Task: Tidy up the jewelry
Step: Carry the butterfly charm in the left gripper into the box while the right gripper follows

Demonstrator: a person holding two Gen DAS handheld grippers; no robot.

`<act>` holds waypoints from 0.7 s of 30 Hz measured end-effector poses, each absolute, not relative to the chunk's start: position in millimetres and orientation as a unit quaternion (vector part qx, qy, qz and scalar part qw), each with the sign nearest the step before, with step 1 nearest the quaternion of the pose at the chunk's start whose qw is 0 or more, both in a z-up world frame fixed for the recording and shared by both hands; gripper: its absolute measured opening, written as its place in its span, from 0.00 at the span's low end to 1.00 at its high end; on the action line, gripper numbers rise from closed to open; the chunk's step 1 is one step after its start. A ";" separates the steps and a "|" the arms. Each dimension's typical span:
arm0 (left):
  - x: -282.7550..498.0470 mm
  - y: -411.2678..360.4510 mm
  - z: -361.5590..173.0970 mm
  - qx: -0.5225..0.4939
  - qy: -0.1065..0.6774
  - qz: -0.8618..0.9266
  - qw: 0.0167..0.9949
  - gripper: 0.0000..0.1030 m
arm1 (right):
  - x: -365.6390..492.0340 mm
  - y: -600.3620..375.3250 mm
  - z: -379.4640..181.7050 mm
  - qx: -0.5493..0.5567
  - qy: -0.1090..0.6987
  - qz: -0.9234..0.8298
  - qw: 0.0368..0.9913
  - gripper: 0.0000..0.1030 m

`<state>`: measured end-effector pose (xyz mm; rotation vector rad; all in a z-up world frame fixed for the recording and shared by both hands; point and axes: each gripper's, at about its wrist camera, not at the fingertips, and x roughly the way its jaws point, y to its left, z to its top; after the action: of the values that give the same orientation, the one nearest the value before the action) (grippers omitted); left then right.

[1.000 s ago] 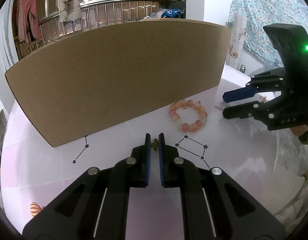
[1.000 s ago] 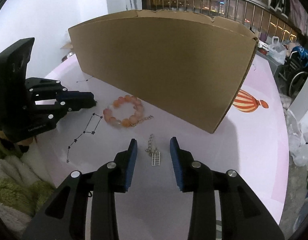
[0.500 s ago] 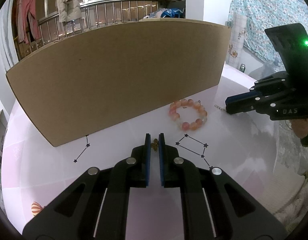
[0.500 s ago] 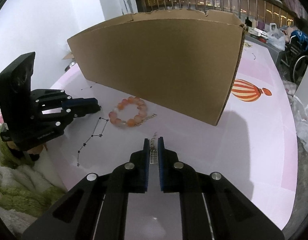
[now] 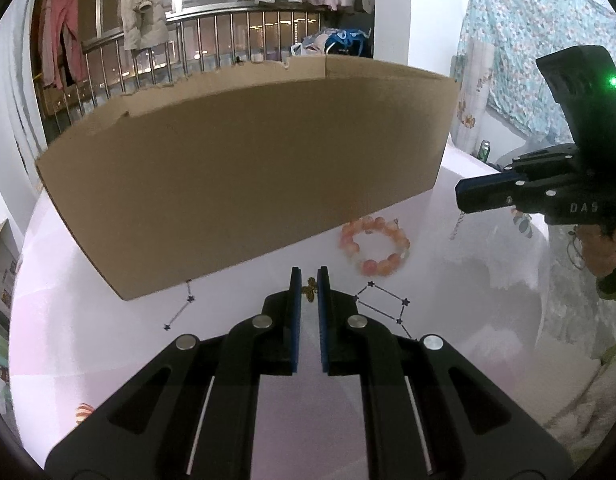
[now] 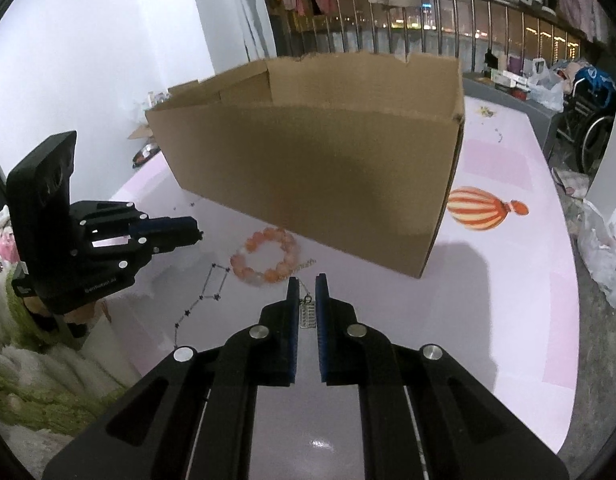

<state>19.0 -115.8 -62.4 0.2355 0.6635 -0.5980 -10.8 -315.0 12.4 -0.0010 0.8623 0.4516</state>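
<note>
The left gripper (image 5: 308, 280), blue-padded and black-framed, was clamped tight on a small gold butterfly-shaped charm (image 5: 309, 293) just above the pale pink tabletop (image 5: 108, 340), near the tall brown cardboard box (image 5: 248, 168). To its right, a bracelet of round orange-pink beads (image 5: 374, 246) lay flat on the table beside the box. Further right, the right gripper (image 6: 307, 284) had just been closing and pinched a small silver rectangular pendant on a chain (image 6: 308, 314).

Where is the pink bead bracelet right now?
The bead bracelet lies on the table just in front of the cardboard box, between the left gripper and the right gripper.
</note>
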 end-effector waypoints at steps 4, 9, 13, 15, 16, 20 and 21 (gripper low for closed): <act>15.5 -108.2 -54.2 0.111 0.310 -0.285 0.900 0.06 | -12.9 -318.6 23.4 -0.002 0.398 0.217 0.892 0.08; 9.8 -97.9 -42.1 0.103 0.294 -0.280 0.908 0.06 | -10.2 -323.1 42.3 0.004 0.378 0.216 0.900 0.08; 4.5 -91.1 -34.9 0.095 0.285 -0.281 0.912 0.06 | -11.3 -324.1 50.5 0.006 0.369 0.217 0.904 0.08; 2.1 -89.8 -32.0 0.093 0.280 -0.281 0.913 0.06 | -12.1 -324.7 51.1 0.006 0.368 0.217 0.904 0.08; 2.5 -90.3 -29.7 0.093 0.279 -0.281 0.913 0.06 | -12.4 -325.0 51.6 0.008 0.367 0.218 0.904 0.08; 1.9 -84.2 -24.3 0.088 0.275 -0.282 0.915 0.06 | -14.4 -325.1 55.6 0.010 0.363 0.218 0.906 0.08; 2.3 -83.4 -22.9 0.088 0.274 -0.282 0.915 0.06 | -15.4 -325.5 57.5 0.011 0.361 0.218 0.907 0.08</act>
<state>2.3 -83.4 -22.9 0.1803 0.5633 -0.5798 -15.4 -325.5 57.5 0.0233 0.7443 0.4508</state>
